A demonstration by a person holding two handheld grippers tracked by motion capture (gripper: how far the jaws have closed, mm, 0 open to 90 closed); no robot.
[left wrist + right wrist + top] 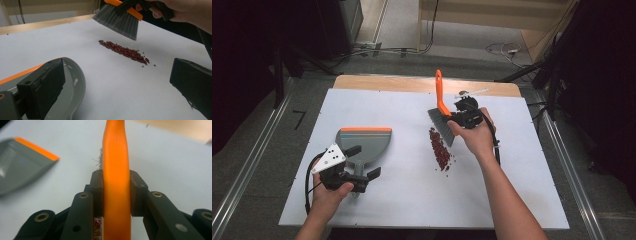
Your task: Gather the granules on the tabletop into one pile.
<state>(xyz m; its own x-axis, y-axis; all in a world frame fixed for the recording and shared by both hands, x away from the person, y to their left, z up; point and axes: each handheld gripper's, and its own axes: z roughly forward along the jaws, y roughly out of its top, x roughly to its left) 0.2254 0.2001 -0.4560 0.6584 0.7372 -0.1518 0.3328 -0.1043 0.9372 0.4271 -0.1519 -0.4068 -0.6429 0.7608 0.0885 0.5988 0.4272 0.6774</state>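
On the left side of the white bench [512,200], the left tongs [362,162] are spread wide apart and grab nothing. The grey handle of the dustpan [362,142] lies between them, but the tongs do not squeeze it. The dustpan lies flat on the bench, and its orange edge points away from the person. In the left gripper view the round grey side of the dustpan sits just beside one black jaw. To the right of the dustpan, well apart from it, is a thin line of small dark red beans [439,148]. Next come the right tongs [452,118], clenched tight on the orange handle of the brush [440,95]. The grey bristles hang in the air, just above the far end of the beans.
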